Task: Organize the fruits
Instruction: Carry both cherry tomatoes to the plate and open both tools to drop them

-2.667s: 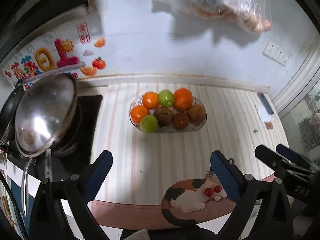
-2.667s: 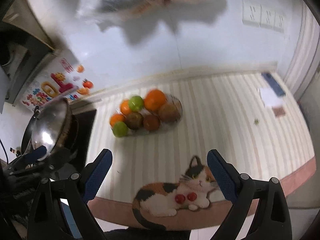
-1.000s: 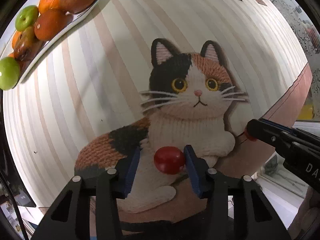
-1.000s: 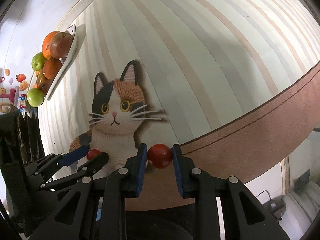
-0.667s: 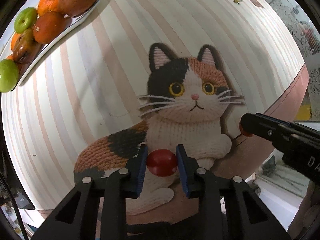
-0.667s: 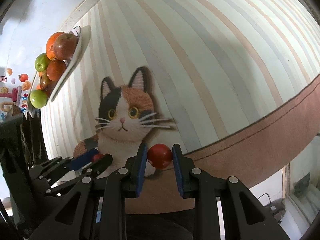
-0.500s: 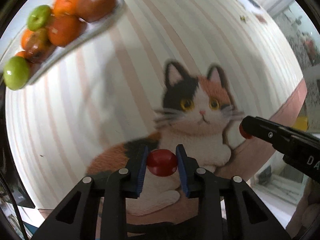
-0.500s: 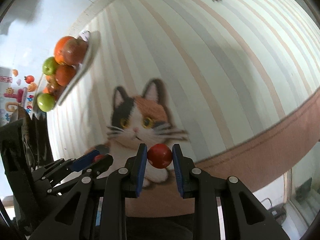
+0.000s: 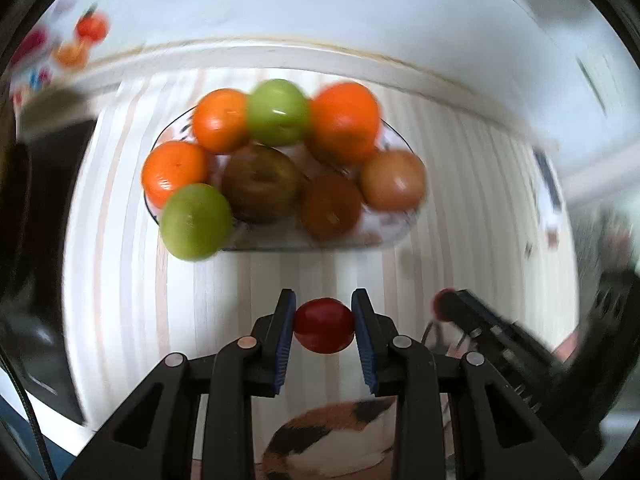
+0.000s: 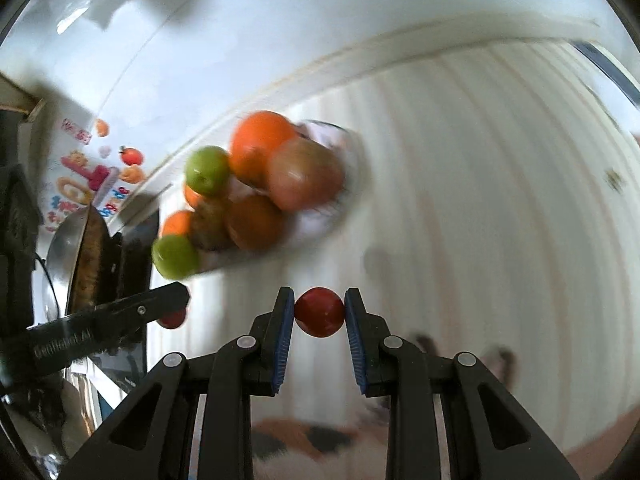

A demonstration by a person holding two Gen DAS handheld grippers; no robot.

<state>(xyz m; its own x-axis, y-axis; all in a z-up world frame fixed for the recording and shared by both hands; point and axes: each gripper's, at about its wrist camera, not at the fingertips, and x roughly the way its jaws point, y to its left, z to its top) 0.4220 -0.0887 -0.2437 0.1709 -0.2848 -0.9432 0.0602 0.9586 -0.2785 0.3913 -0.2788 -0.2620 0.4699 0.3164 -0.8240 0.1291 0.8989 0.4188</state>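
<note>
Two small, glossy red cherry tomatoes are held above the striped mat, on the near side of the fruit plate (image 9: 394, 236): the left gripper (image 9: 324, 326) pinches one tomato (image 9: 324, 325) between its blue ribbed pads; the right gripper (image 10: 319, 312) clamps the other tomato (image 10: 320, 312) likewise. Round oranges, green apples and brownish fruits, smooth-skinned, crowd the shallow oval plate; beyond the plate rises a white wall.

Fruit bowl (image 9: 394, 236) sits on the striped mat (image 9: 120, 280), near the back wall (image 9: 320, 8). Left gripper (image 9: 324, 326) is in front of the bowl, a small tomato (image 9: 324, 325) between its fingers. Right gripper (image 10: 320, 312), to its right, pinches another tomato (image 10: 320, 312). Stove pan (image 10: 64, 248) is left of the bowl; the cat picture (image 9: 332, 440) lies on the mat below the left gripper.
</note>
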